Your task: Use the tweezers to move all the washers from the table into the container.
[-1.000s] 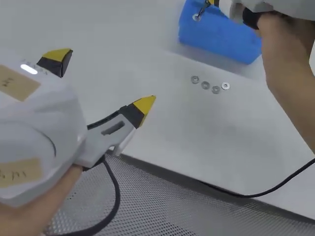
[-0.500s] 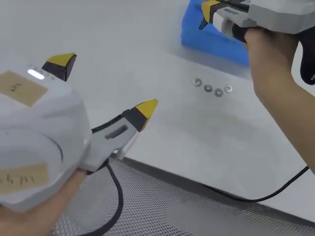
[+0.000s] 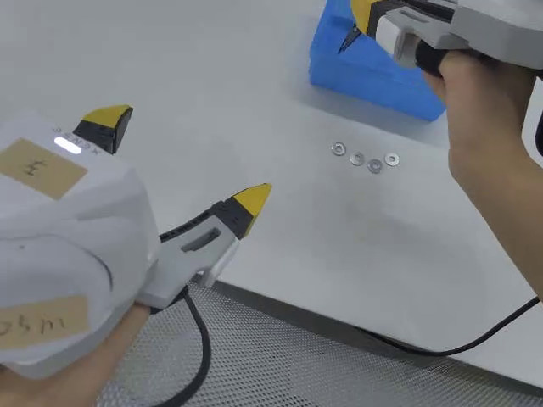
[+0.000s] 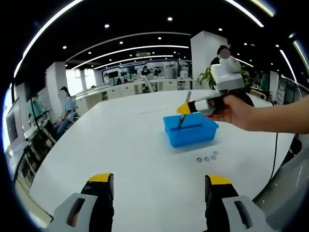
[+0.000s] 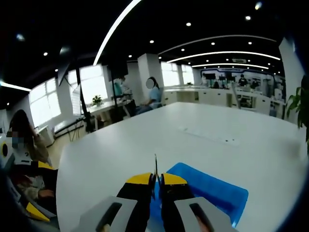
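1. Right gripper (image 3: pixel 356 30) is clamped on tweezers (image 5: pixel 155 166), with blue container (image 3: pixel 373 75) just beneath. The washer seen at the tip a second ago is gone, likely dropped in.
2. Four washers (image 3: pixel 365 158) are left on table (image 3: pixel 254 93), near that gripper.
3. Left gripper (image 3: pixel 180 157) has its jaws apart, empty, well apart from the washers.

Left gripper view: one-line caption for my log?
Right tongs hold tweezers over the blue container; four washers lie on the table nearby.
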Motion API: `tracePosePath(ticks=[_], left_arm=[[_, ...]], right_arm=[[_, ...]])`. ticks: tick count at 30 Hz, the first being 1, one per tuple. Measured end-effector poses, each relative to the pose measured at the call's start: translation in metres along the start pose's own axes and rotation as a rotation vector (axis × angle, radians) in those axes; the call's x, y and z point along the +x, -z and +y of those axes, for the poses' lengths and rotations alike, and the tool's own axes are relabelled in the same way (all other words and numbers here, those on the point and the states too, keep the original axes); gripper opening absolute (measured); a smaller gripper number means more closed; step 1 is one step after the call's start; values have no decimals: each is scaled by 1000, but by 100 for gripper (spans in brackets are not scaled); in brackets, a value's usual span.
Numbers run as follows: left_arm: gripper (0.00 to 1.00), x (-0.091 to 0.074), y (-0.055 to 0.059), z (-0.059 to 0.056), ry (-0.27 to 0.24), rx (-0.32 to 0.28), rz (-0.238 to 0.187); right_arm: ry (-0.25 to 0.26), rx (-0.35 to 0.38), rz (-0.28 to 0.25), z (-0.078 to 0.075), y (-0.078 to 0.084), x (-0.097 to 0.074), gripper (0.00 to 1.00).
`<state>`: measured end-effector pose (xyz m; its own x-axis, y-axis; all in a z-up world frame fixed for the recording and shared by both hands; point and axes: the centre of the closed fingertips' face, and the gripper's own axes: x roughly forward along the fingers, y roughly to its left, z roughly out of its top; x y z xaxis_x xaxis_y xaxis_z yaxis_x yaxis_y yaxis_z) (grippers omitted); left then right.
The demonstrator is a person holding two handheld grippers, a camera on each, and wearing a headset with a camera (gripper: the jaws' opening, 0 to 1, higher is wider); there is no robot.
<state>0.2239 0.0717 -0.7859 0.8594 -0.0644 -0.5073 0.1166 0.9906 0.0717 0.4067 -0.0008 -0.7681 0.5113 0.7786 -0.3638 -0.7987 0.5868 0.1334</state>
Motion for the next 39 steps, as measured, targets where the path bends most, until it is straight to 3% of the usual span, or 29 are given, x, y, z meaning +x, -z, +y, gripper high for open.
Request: tracePosePath(ticks=[3, 7, 12, 15, 22, 34, 39], left_arm=[[80, 0, -1, -1, -2, 1, 1], [81, 0, -1, -1, -5, -2, 0], [82, -1, -2, -1, -6, 0, 1], [82, -1, -2, -1, -5, -1, 2], [82, -1, -2, -3, 1, 1, 0], [82, -2, -2, -1, -3, 1, 0], [82, -1, -2, -1, -4, 2, 2]], right_arm=[[-19, -64, -9, 12, -8, -14, 3], [-45, -89, -13, 27, -9, -31, 3], [-60, -117, 29, 39, 7, -43, 3], [-63, -70, 56, 43, 24, -45, 3], [-37, -21, 111, 40, 56, -48, 3], [-56, 9, 164, 40, 77, -41, 3], [-51, 3, 162, 39, 77, -42, 3]])
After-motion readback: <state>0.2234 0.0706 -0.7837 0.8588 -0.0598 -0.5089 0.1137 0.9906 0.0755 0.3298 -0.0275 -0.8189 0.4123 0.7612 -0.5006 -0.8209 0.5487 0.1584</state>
